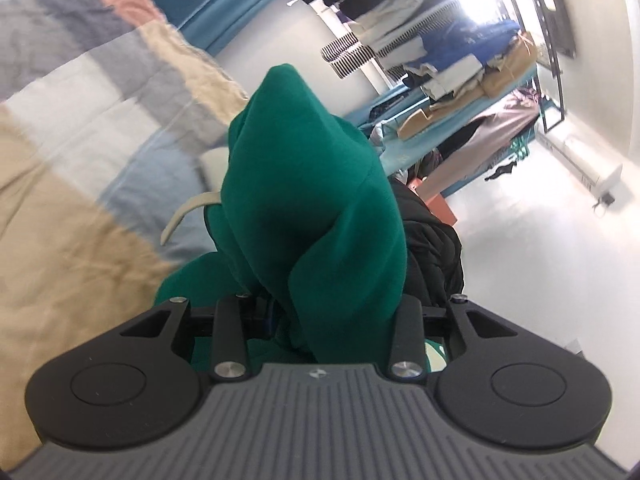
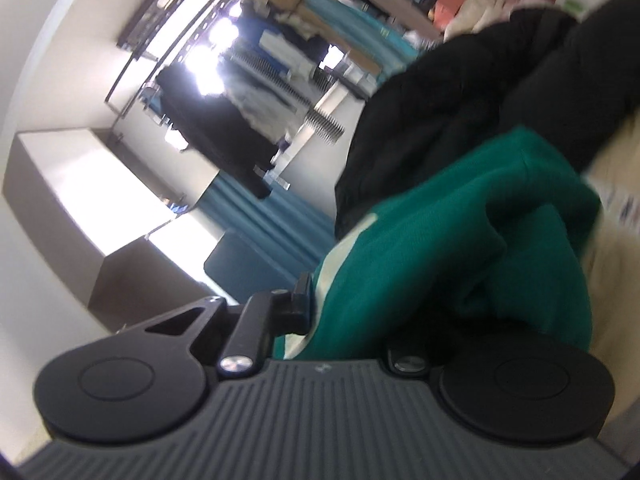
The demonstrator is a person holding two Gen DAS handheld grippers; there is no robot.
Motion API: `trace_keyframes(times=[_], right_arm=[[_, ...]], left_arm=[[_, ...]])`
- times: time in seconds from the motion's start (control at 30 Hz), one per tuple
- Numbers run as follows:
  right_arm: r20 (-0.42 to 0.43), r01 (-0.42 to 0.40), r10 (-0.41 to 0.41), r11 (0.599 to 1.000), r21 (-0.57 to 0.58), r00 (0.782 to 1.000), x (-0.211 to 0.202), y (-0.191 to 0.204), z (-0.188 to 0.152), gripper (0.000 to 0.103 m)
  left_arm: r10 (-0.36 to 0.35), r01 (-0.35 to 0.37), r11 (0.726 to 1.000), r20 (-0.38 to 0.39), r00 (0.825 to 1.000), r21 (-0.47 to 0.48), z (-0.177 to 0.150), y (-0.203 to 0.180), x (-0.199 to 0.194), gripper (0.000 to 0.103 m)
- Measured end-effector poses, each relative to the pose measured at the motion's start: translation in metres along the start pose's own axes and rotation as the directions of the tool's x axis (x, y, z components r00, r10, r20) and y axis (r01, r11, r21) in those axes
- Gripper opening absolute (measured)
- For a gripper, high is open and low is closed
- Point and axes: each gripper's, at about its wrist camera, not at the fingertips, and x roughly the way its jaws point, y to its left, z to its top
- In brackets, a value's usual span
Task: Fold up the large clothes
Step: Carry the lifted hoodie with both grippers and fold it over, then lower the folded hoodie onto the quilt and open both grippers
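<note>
A dark green garment [image 1: 304, 184] with a cream strap [image 1: 188, 212] rises in a bunched peak straight ahead in the left wrist view. My left gripper [image 1: 320, 280] is shut on it, and the cloth hides both fingertips. In the right wrist view the same green garment [image 2: 460, 240], with a cream stripe [image 2: 332, 264], fills the jaws of my right gripper [image 2: 360, 300], which is shut on it. Only that gripper's left finger [image 2: 300, 296] shows. The garment hangs over a patchwork bedcover [image 1: 80, 120].
A black garment [image 1: 432, 256] lies heaped beside the green one, and it is large in the right wrist view [image 2: 440, 100]. Shelves piled with folded clothes [image 1: 440, 52] stand across the room. Teal curtains [image 2: 260, 216] and a white wall unit [image 1: 580, 160] are further off.
</note>
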Motion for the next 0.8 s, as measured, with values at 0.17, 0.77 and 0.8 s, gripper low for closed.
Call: trace_keyframes(times=[0.17, 0.77, 0.8], right_arm=[[-0.048, -0.005, 0.003, 0.999, -0.039, 0.999, -0.007, -0.005, -0.035, 0.018], [-0.123, 0.152, -0.146, 0.988, 0.042, 0.982, -0.013, -0.022, -0.061, 0.046], [-0.126, 0.165, -0.158, 0.986, 0.041, 0.979, -0.018, -0.021, -0.06, 0.055]], left_arm=[[-0.042, 0.042, 0.998, 0.009, 0.999, 0.038, -0.015, 0.031, -0.023, 0.041], [0.141, -0.131, 0.981, -0.059, 0.988, 0.146, -0.037, 0.032, -0.033, 0.065], [0.153, -0.143, 0.977, -0.058, 0.986, 0.156, -0.036, 0.029, -0.038, 0.071]])
